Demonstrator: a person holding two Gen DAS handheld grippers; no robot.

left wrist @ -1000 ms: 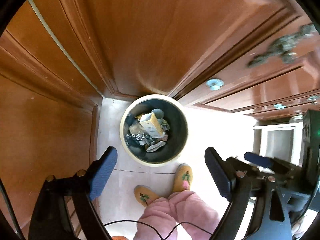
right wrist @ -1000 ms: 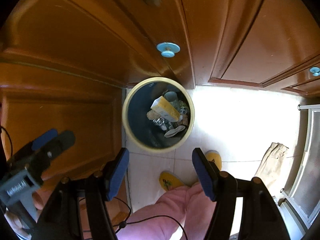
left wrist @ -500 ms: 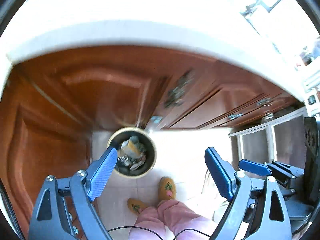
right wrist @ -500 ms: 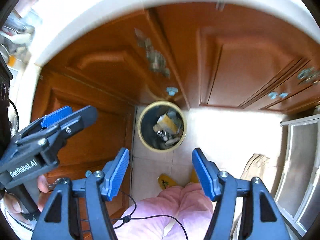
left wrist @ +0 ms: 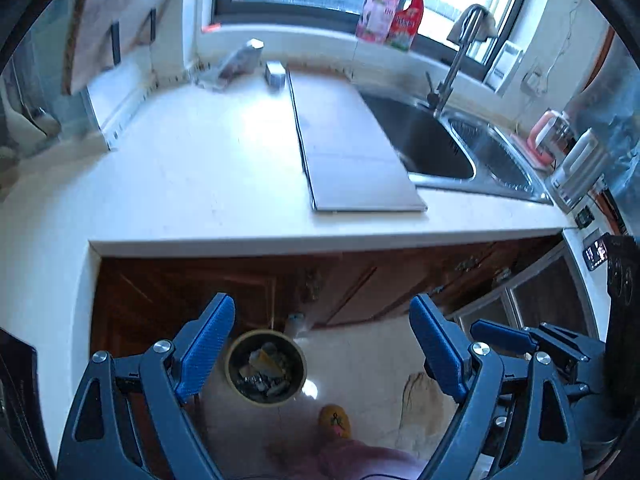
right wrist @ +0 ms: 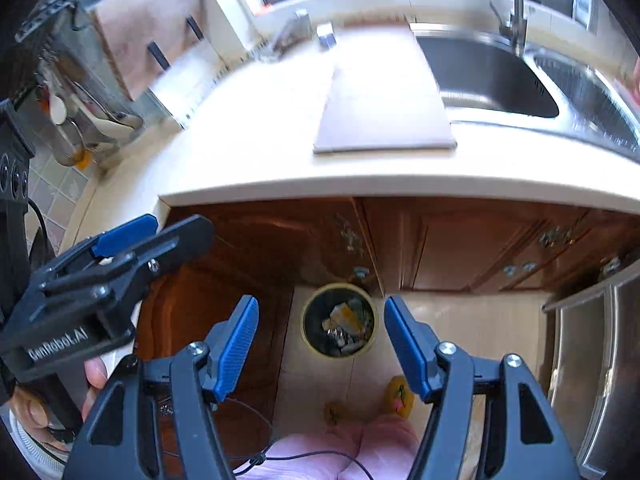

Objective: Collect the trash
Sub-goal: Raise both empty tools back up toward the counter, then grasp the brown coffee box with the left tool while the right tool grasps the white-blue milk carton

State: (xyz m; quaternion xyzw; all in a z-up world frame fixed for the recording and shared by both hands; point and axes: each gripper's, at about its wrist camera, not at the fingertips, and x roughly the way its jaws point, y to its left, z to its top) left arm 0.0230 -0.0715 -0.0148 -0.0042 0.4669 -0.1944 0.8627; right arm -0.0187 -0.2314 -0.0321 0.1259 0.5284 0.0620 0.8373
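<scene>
Bare countertop [left wrist: 200, 168] left of board [left wrist: 348, 140]

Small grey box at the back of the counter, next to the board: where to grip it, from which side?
Grip the small box across its short sides, coming from above and the counter's front edge. It sits close against the board, and the wall blocks the back. It's blurred, so this is tentative.

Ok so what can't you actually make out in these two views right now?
- Trash in the bin: too small to identify piece by piece in both views.
- Crumpled item at the back of the countertop: blurred in both views.
- Bottle labels on the windowsill: blurred in the left view, cut off by the top edge in the right view.
- Sink interior: dark, motion-blurred.
</scene>
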